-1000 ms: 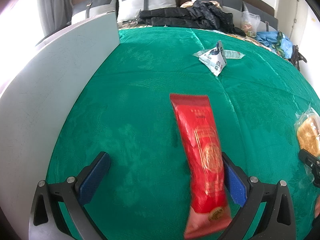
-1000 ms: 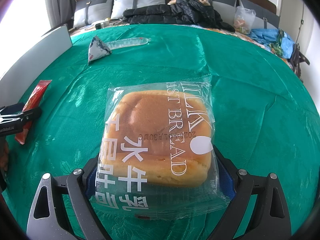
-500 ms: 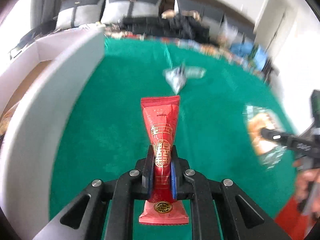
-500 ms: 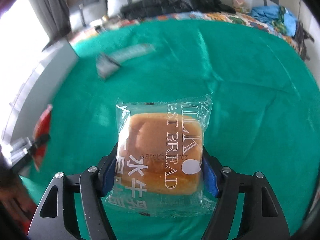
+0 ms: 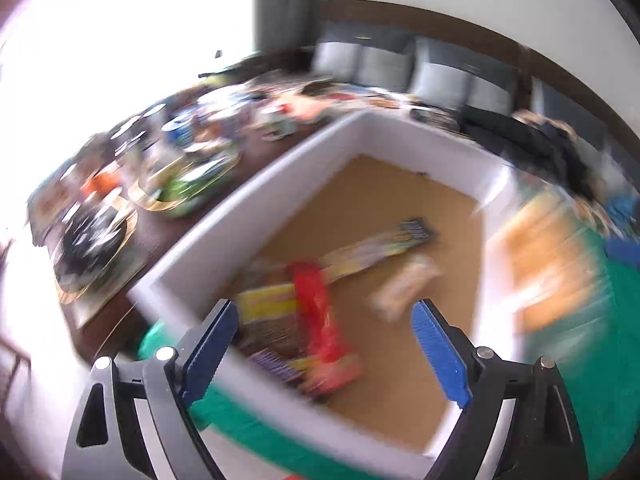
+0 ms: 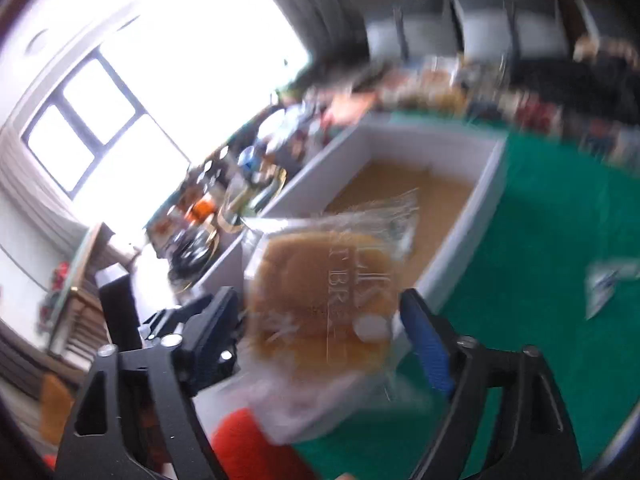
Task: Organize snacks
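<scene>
My left gripper [image 5: 324, 308] hangs over a white box [image 5: 420, 140] with a brown bottom. Its jaws are opening and nothing is pressed between them. Below them the red snack packet [image 5: 324, 328] is loose inside the box, among several other blurred packets. The bread packet [image 6: 320, 304], a golden bun in clear wrap, sits between the fingers of my right gripper [image 6: 318, 294], above the white box's [image 6: 460, 248] near corner. Those jaws are opening too, and a narrow gap shows on each side of the bun. In the left wrist view the bread packet [image 5: 536, 260] is an orange blur at the box's right wall.
The box stands on a green cloth [image 6: 540, 300]. A small white and blue packet [image 6: 608, 280] lies on the cloth to the right. Beyond the box's left wall is a dark table crowded with plates and dishes [image 5: 160, 184]. Both views are motion-blurred.
Both grippers closed on their packets, lifted them off the green cloth and swung left to the white box. The left one let go of the red packet; the right jaws have widened around the bread.
</scene>
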Available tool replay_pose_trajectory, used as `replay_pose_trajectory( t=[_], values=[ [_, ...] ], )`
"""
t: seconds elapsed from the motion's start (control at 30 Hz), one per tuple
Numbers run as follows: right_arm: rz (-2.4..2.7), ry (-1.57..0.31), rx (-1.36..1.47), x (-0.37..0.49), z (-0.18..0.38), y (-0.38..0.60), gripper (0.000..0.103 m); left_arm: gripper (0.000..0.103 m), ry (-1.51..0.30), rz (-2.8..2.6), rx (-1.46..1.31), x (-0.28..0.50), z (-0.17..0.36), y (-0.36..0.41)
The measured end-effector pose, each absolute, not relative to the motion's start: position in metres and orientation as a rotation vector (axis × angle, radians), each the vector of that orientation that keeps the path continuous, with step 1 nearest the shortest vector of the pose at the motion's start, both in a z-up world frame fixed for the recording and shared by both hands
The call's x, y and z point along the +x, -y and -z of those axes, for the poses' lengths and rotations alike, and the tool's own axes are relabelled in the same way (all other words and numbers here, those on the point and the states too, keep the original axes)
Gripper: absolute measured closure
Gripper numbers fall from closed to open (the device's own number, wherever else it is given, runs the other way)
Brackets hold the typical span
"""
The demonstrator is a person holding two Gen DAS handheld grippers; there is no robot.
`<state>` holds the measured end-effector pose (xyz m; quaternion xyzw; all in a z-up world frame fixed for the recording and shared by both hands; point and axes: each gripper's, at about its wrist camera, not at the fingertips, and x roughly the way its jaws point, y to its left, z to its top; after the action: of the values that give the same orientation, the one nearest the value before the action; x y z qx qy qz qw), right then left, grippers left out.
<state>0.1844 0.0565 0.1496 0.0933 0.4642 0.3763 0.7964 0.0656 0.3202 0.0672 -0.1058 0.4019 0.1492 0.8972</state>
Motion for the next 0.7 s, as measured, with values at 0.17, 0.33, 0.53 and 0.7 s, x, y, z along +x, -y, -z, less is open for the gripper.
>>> replay_pose_trajectory(
  t=[0.17, 0.33, 0.53, 0.7],
  values=[
    [-0.747, -0.999, 0.265, 0.171, -0.111, -0.023, 0.016, 0.015, -0.859, -0.292, -0.287, 0.019, -0.044, -0.339],
    [-0.419, -0.977, -0.003, 0.168, -0.031, 0.091, 0.016, 0.015, -0.808, -0.112, -0.252, 0.008, -0.065, -0.272],
    [-0.07, -0.977, -0.218, 0.13, 0.038, 0.252, 0.016, 0.0, -0.736, 0.245, -0.132, 0.027, -0.082, -0.137],
    [0.045, -0.934, -0.213, 0.113, 0.045, 0.305, 0.016, 0.0, -0.838, 0.383, 0.025, 0.059, -0.016, -0.03]
  ],
)
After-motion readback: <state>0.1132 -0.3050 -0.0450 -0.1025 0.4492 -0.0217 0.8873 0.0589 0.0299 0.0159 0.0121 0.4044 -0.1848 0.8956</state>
